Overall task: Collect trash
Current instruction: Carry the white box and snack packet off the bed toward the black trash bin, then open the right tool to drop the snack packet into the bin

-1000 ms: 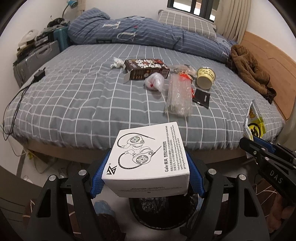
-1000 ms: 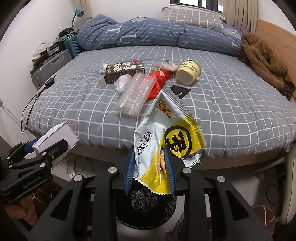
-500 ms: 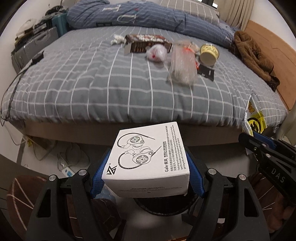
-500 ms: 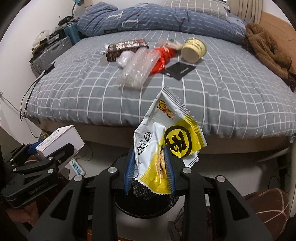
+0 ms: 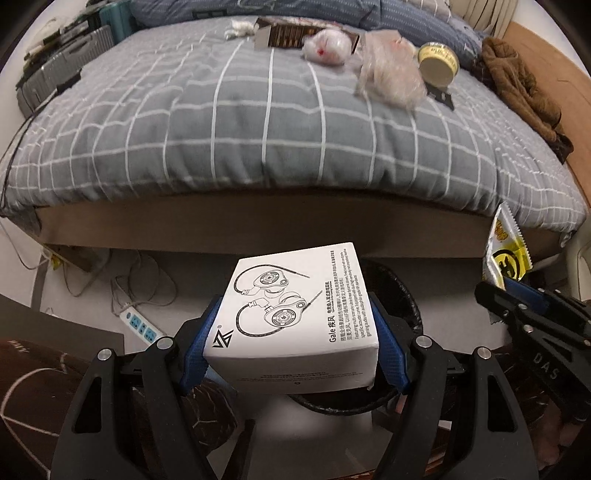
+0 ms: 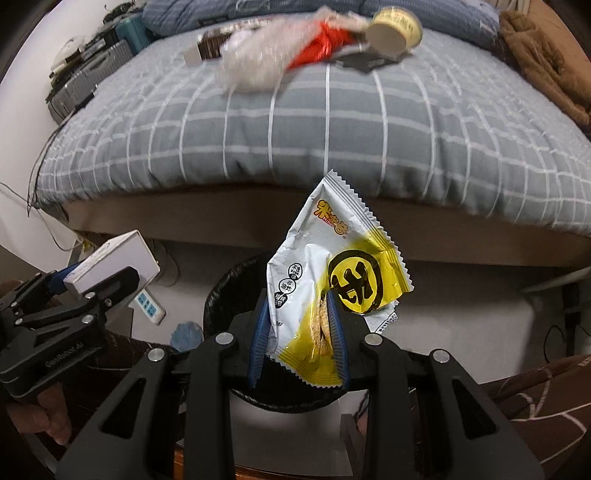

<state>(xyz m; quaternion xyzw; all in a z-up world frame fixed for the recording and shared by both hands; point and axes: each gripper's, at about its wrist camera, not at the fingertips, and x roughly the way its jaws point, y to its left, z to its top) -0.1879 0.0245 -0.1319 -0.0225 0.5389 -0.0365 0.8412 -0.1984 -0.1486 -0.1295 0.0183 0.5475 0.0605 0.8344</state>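
Note:
My left gripper [image 5: 291, 332] is shut on a white earphone box [image 5: 295, 314], its blue pads pressing both sides. The box hangs over a round bin with a black liner [image 5: 402, 295], mostly hidden behind it. My right gripper [image 6: 299, 321] is shut on a yellow and white snack bag [image 6: 332, 273], held upright over the same bin [image 6: 229, 288]. In the right wrist view the left gripper [image 6: 110, 280] with the box [image 6: 114, 258] sits at the left. In the left wrist view the right gripper [image 5: 517, 295] and snack bag [image 5: 506, 254] show at the right edge.
On the grey checked bed [image 5: 258, 129] lie a brown carton [image 5: 295, 35], a crumpled white wad [image 5: 327, 46], clear plastic packaging [image 5: 388, 74], a yellow paper cup [image 5: 437, 62] and a red wrapper [image 6: 325, 48]. A power strip [image 5: 142, 326] and cables lie on the floor. A brown jacket [image 5: 517, 85] rests at right.
Both grippers have sunk and tipped further downward, each keeping its hold. The bed now fills the upper views and the bin and floor show more.

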